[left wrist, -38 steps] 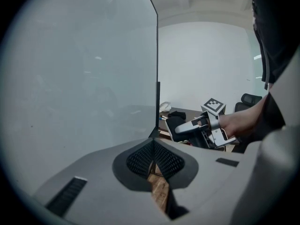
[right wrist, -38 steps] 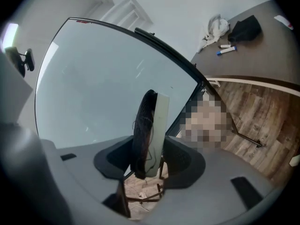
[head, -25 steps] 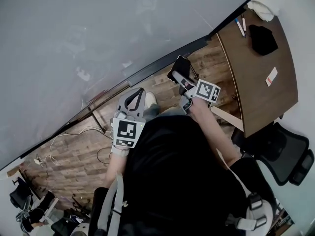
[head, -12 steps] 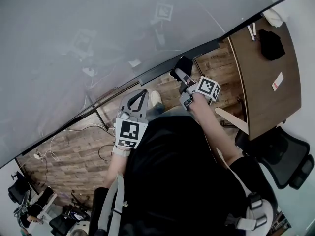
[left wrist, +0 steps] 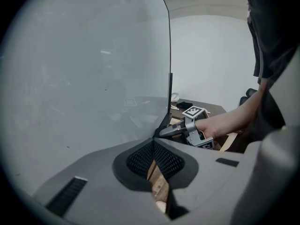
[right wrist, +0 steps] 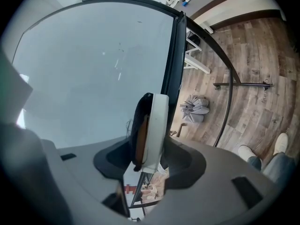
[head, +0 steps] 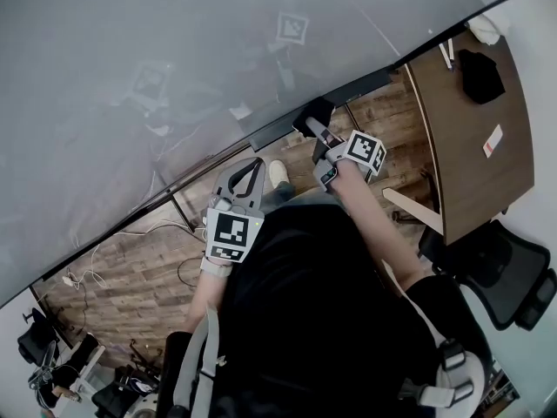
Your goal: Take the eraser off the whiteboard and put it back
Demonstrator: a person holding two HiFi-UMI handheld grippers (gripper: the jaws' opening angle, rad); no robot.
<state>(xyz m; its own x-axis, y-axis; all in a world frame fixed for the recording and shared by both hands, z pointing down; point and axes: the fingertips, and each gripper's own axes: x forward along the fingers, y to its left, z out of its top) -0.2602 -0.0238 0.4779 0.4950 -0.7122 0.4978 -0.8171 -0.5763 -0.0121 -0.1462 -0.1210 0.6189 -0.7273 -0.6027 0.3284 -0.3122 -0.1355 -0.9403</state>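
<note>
This looks like an office or meeting room: a large whiteboard (head: 174, 42) fills the upper left of the head view, a brown table (head: 474, 155) with markers (head: 446, 55) stands at the upper right, and 1 black office chair (head: 509, 273) at the lower right

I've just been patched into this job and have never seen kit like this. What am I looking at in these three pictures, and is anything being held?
There is no robot here: a person holds a two-jaw gripper in each hand. The head view comes from a camera on the person's head, looking steeply down to the wooden floor. The other two cameras ride on the grippers and look along their jaws. The big grey sheet is the whiteboard. The right gripper is clamped on the eraser, which has a white back and dark felt, right by the board's dark frame. The left gripper is shut with nothing in it. A brown desk stands to the right with a few small things on it.
</note>
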